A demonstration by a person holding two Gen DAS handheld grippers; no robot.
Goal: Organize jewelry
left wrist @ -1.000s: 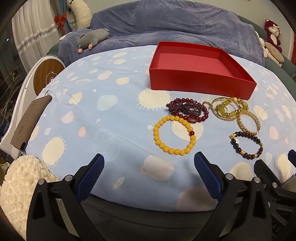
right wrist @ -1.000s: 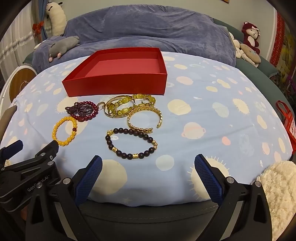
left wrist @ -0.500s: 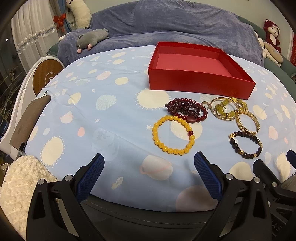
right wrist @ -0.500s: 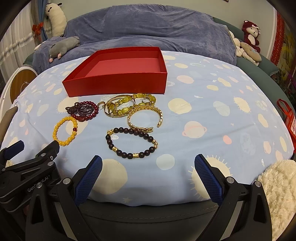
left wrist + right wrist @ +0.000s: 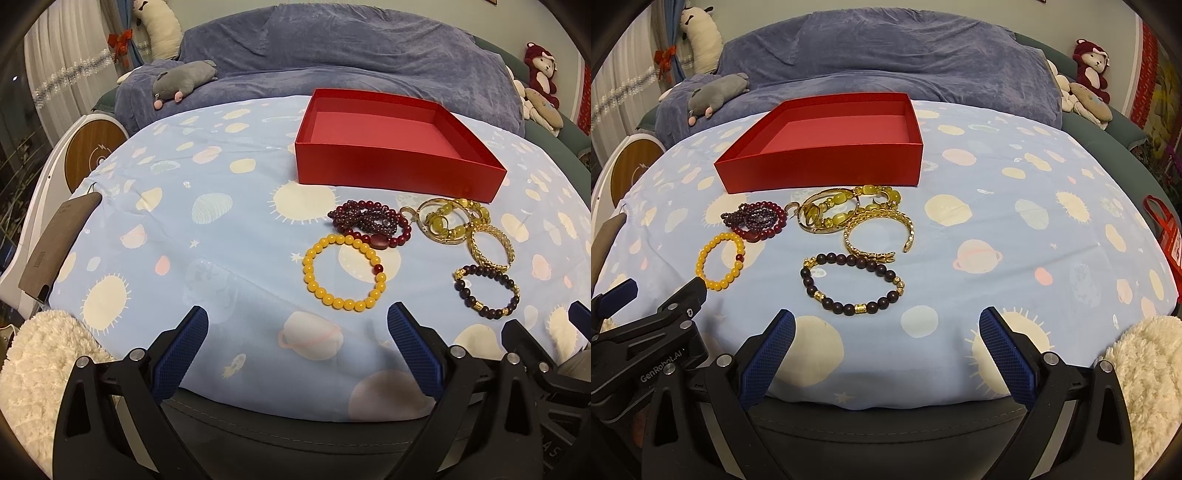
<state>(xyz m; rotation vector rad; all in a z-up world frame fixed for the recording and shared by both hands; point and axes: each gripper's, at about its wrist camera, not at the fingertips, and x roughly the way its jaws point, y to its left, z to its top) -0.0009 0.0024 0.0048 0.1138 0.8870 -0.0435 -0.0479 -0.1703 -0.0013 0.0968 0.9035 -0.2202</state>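
Left wrist view: the left gripper [image 5: 297, 354] hangs over the near edge of the sheet [image 5: 221, 229], its 2 blue fingers [image 5: 181, 354] spread wide with nothing between them. Ahead, an open red box [image 5: 399, 171] sits on the sheet with nothing in it. The jewelry lies in a loose cluster just in front of the box. A yellow bracelet [image 5: 345, 271] lies nearest the gripper, flat on the sheet. Behind it, touching, is a garnet bracelet [image 5: 369, 223] bunched in a heap. To its right lies a gold bangle [image 5: 448, 221] tangled with pale yellow stones, then a gold cuff [image 5: 489, 249], and closest on that side a dark bracelet [image 5: 487, 291] with gold spacers. The right gripper's arm pokes in at the lower right corner. A grey plush [image 5: 184, 79] rests on the blue blanket [image 5: 351, 48] behind.

Right wrist view: the right gripper [image 5: 886, 354] also stands fully apart and holds nothing, poised at the sheet's near edge. The dark bracelet [image 5: 853, 284] lies nearest it, just left of centre. Behind that, the gold cuff [image 5: 879, 232] touches it with its open ends facing right. The gold bangle [image 5: 846, 208] sits just before the red box [image 5: 827, 170]. The garnet bracelet [image 5: 755, 219] and yellow bracelet [image 5: 720, 262] lie off to the left, close to the left gripper [image 5: 652, 295], which comes in from the lower left.
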